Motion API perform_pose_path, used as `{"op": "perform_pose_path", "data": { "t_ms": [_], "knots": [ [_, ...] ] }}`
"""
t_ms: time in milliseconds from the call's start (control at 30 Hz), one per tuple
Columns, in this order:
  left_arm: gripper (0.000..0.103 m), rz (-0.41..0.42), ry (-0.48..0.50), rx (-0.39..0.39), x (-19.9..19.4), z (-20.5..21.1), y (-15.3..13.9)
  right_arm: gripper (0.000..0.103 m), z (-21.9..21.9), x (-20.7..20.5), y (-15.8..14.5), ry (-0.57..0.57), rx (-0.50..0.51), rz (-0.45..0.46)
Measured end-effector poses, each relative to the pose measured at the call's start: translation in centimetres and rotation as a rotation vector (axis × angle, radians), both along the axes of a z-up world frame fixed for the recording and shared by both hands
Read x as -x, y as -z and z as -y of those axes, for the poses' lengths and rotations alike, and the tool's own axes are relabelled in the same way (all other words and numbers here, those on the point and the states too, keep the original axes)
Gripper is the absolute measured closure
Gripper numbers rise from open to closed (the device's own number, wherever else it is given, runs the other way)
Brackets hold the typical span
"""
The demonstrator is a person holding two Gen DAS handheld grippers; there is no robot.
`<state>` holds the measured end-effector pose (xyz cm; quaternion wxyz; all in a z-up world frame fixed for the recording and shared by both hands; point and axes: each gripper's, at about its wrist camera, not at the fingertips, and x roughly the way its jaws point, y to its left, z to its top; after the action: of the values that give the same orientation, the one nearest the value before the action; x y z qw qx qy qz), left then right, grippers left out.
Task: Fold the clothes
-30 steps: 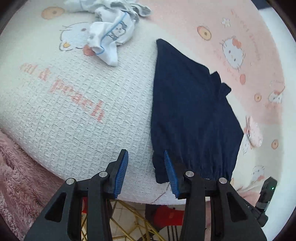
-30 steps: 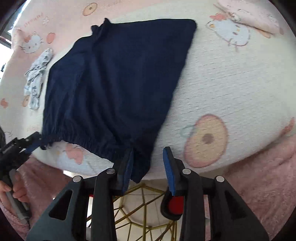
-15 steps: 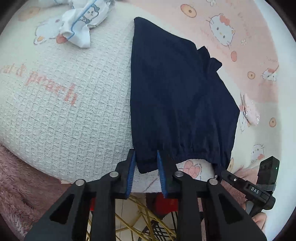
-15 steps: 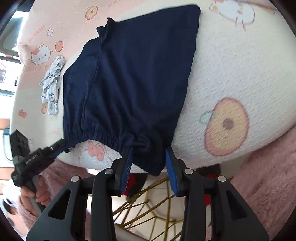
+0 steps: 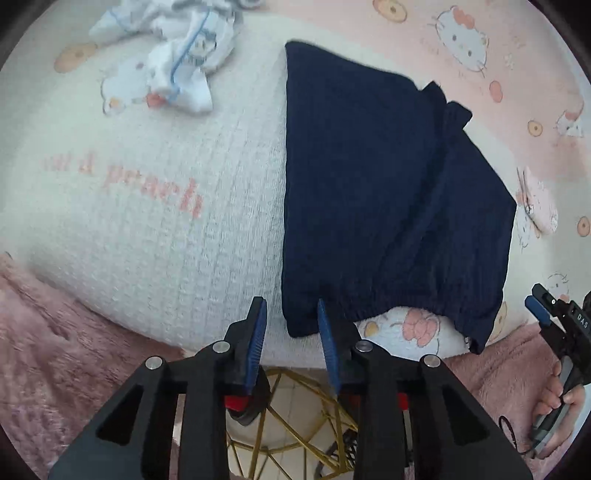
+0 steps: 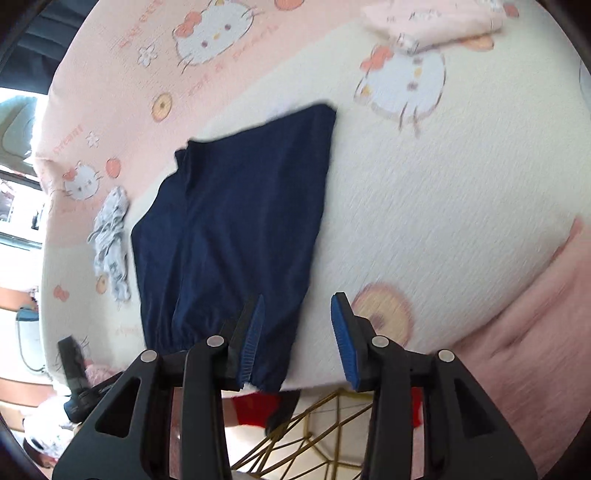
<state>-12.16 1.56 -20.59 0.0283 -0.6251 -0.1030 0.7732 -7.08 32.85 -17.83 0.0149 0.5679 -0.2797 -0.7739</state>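
Note:
Navy shorts (image 5: 388, 192) lie flat on the Hello Kitty blanket (image 5: 166, 229), their elastic waistband at the near edge. My left gripper (image 5: 291, 338) is open, and the waistband's left corner lies loose between its blue pads (image 5: 256, 332). My right gripper (image 6: 299, 338) is open too, at the waistband's right corner; the navy shorts (image 6: 240, 229) reach just past its left pad (image 6: 253, 332). The left wrist view shows the right gripper (image 5: 546, 317) held by a hand at the far right. The left gripper (image 6: 74, 369) shows at the lower left of the right wrist view.
A crumpled white baby garment (image 5: 184, 70) lies far left of the shorts; the same garment (image 6: 110, 236) looks grey in the right wrist view. A folded pink cloth (image 6: 432, 22) lies at the far right. Pink fuzzy fabric (image 5: 55, 332) borders the near edge, above a gold wire frame (image 5: 295, 424).
The left gripper, pinched on the waistband corner half a second ago, has widened. The right gripper has drawn back, so the shorts look farther off. The shorts rest flat.

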Motion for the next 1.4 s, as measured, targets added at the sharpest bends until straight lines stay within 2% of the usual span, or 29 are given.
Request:
{"op": "perform_pose_path", "data": {
  "t_ms": [67, 133, 200, 333, 400, 533, 567, 633, 667, 700, 733, 867, 933, 1000, 1133, 1200, 1267, 1367, 1400],
  "knots": [
    [0.072, -0.093, 0.075, 0.03, 2.1, -1.7, -1.8, 0.063, -0.7, 1.7, -0.3, 0.001, -0.03, -0.003],
    [0.072, -0.147, 0.169, -0.01, 5.1, -3.9, -2.5, 0.064, -1.4, 3.9, 0.1, -0.005, -0.05, 0.003],
    [0.072, -0.188, 0.25, -0.034, 10.1, -8.3, -2.0, 0.063, -2.1, 6.2, 1.1, -0.014, -0.083, 0.012],
    [0.072, -0.263, 0.391, -0.026, 17.2, -14.5, -1.5, 0.064, -2.9, 10.1, 3.1, -0.013, -0.129, 0.036],
    [0.072, -0.266, 0.447, -0.029, 20.1, -17.2, -0.6, 0.063, -3.0, 11.4, 4.0, -0.012, -0.121, 0.053],
    [0.072, -0.232, 0.545, 0.009, 21.8, -19.9, 1.1, 0.061, -2.6, 12.8, 4.6, -0.047, -0.118, 0.0],
    [0.072, -0.223, 0.569, 0.018, 22.3, -20.6, 1.5, 0.062, -2.4, 13.1, 4.7, -0.064, -0.117, -0.014],
    [0.073, -0.205, 0.618, 0.037, 23.1, -22.0, 2.4, 0.074, -1.7, 13.8, 4.9, -0.104, -0.168, -0.041],
    [0.077, -0.203, 0.625, 0.052, 23.4, -22.2, 2.8, 0.095, -1.4, 14.1, 5.0, -0.124, -0.199, -0.049],
    [0.093, -0.203, 0.625, 0.068, 23.7, -22.3, 3.2, 0.097, -1.2, 14.4, 5.1, -0.143, -0.232, -0.056],
    [0.096, -0.206, 0.618, 0.071, 23.9, -22.2, 3.4, 0.097, -1.2, 14.7, 5.0, -0.145, -0.241, -0.063],
    [0.096, -0.232, 0.56, 0.049, 25.2, -20.9, 3.3, 0.098, -2.1, 15.4, 4.4, -0.114, -0.268, -0.091],
    [0.096, -0.23, 0.547, 0.053, 25.7, -20.6, 3.7, 0.099, -2.9, 16.0, 4.5, -0.095, -0.251, -0.088],
    [0.094, -0.24, 0.542, 0.055, 26.0, -20.3, 4.0, 0.097, -4.1, 16.4, 5.3, -0.048, -0.19, -0.07],
    [0.093, -0.228, 0.499, 0.071, 26.1, -20.1, 2.8, 0.085, -4.7, 16.5, 4.7, -0.003, -0.125, -0.086],
    [0.093, -0.285, 0.477, 0.076, 24.6, -19.2, 0.7, 0.075, -4.8, 16.1, 4.0, 0.026, -0.106, -0.101],
    [0.09, -0.325, 0.473, 0.081, 22.6, -17.9, -1.4, 0.073, -5.0, 14.6, 2.7, 0.07, -0.072, -0.118],
    [0.086, -0.339, 0.486, 0.098, 18.8, -15.7, -3.5, 0.071, -4.2, 11.6, 1.5, 0.162, -0.012, -0.119],
    [0.086, -0.341, 0.488, 0.092, 17.4, -14.8, -4.0, 0.07, -3.4, 10.4, 1.5, 0.156, 0.023, -0.109]
  ]
}}
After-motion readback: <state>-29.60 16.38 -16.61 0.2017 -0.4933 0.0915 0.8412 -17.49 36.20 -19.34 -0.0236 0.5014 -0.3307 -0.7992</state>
